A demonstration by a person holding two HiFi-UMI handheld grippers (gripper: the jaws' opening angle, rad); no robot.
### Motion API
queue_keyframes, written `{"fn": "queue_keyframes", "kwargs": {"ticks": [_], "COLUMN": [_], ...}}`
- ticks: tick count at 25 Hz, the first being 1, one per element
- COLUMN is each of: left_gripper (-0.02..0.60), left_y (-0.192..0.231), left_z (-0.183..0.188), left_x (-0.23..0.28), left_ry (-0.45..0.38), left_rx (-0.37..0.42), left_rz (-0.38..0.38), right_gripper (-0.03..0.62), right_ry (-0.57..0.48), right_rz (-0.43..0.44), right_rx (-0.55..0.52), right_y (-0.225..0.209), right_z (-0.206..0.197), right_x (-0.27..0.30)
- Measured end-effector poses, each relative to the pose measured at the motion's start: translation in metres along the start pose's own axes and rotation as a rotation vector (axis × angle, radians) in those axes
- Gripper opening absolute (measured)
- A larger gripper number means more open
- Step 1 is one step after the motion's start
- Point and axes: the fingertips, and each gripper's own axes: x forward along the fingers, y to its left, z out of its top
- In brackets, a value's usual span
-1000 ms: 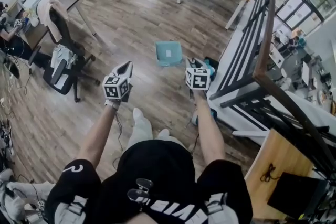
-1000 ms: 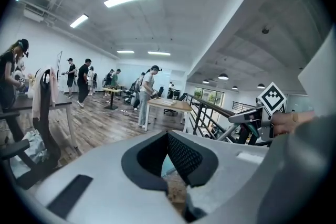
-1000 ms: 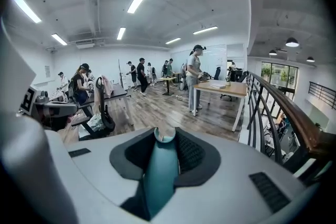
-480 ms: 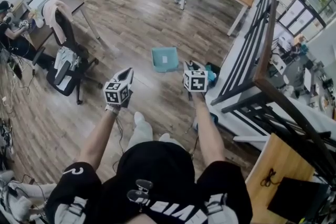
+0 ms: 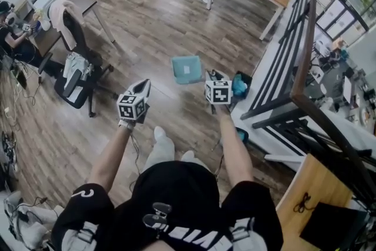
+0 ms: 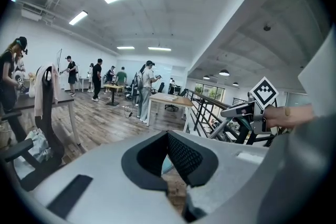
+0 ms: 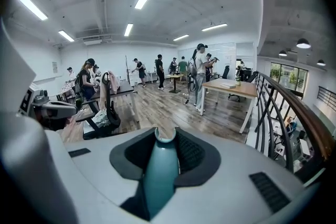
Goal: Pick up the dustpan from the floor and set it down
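Dustpan [image 5: 187, 69] is sticking out ahead of right gripper [image 7: 160, 139], jaws pinching its handle [image 7: 156, 178]; left gripper [image 6: 167, 136] is pressing together, empty.

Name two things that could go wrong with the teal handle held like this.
The right claw holds the teal handle near its looped end; the rest runs out of view below and might swing or slip. The black railing stands close on the right and could catch it.
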Motion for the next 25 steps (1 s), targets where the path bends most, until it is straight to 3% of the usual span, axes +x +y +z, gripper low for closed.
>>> {"fn": "queue_keyframes", "kwargs": {"ticks": [11, 20, 25], "left_gripper": [-0.002, -0.002, -0.002], "left_y": [0.057, 0.132, 0.18], "left_z": [-0.007, -0.039, -0.051], "left_x": [0.048, 0.1, 0.129], "left_ry": [0.048, 0.143, 0.134], "left_rx": [-0.043, -0.058, -0.105], "left_rz": [-0.013, -0.03, -0.004], "right_gripper": [0.087, 0.087, 0.089], "right_ry": [0.076, 0.209, 0.242], "right_rz": [0.021, 0.047, 0.045], "right_rx": [0.001, 0.002, -0.009], "right_y": [0.015, 0.04, 0.051], "right_z": [-0.009, -0.045, -0.065], "right_x": [0.09, 0.203, 0.265]}}
